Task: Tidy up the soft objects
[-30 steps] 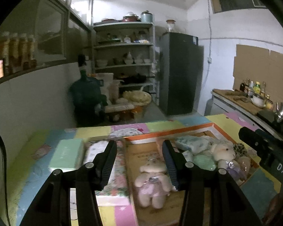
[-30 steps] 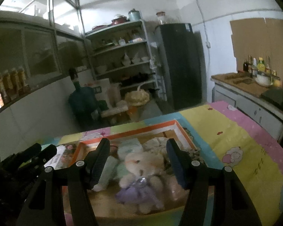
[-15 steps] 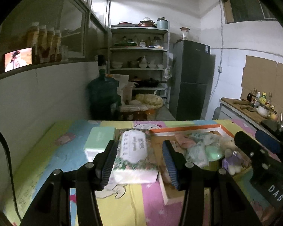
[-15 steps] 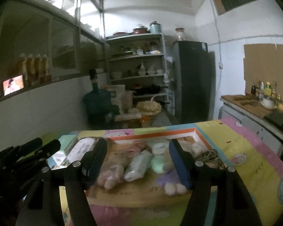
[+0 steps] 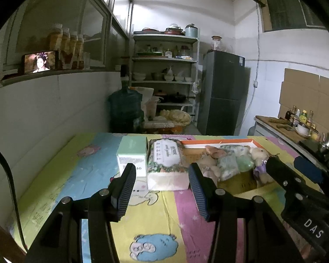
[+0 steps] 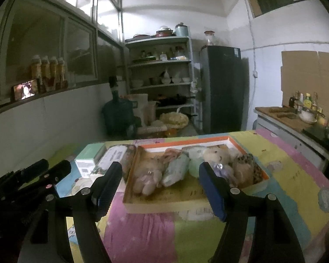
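Tablecloth [image 5: 94, 175] in bright cartoon patches covers our table. On it sits a shallow orange-rimmed box [image 6: 184, 141] packed with soft toys: a pale bear [image 6: 148, 175], a greenish pouch [image 6: 175, 171], a cream bear [image 6: 217, 155]. Just left of the box lies a floral tissue pack [image 5: 166, 160], touching a mint-green carton [image 5: 132, 153]. Our left gripper [image 5: 162, 191] hangs empty, jaws parted, before the tissue pack. Our right gripper [image 6: 160, 189] is opening, gripping nothing, in front of the box.

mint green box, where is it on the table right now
In the left wrist view the mint green cardboard box sits on the colourful patterned tablecloth, touching the left side of the floral tissue pack, left of the orange-rimmed tray.
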A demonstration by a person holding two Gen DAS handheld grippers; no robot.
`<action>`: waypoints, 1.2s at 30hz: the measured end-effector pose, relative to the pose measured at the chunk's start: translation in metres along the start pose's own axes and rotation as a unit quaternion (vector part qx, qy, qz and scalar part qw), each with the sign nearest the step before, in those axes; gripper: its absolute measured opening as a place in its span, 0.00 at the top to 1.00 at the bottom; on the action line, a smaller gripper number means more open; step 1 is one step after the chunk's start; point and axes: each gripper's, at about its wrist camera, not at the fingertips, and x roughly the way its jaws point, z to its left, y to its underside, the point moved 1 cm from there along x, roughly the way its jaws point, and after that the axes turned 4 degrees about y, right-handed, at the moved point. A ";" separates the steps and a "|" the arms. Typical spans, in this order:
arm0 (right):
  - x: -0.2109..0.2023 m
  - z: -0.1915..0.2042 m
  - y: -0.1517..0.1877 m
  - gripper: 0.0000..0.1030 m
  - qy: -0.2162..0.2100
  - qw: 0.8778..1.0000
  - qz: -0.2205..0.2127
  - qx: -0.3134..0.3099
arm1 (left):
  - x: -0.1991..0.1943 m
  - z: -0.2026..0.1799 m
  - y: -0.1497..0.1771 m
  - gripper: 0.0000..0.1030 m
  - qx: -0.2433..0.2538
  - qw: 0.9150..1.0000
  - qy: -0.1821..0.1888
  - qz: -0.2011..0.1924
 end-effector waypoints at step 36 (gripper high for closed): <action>-0.097 0.028 0.039 0.28 0.020 1.000 -0.006 -0.006 | -0.092 0.009 0.033 0.52 0.001 1.000 0.000 -0.030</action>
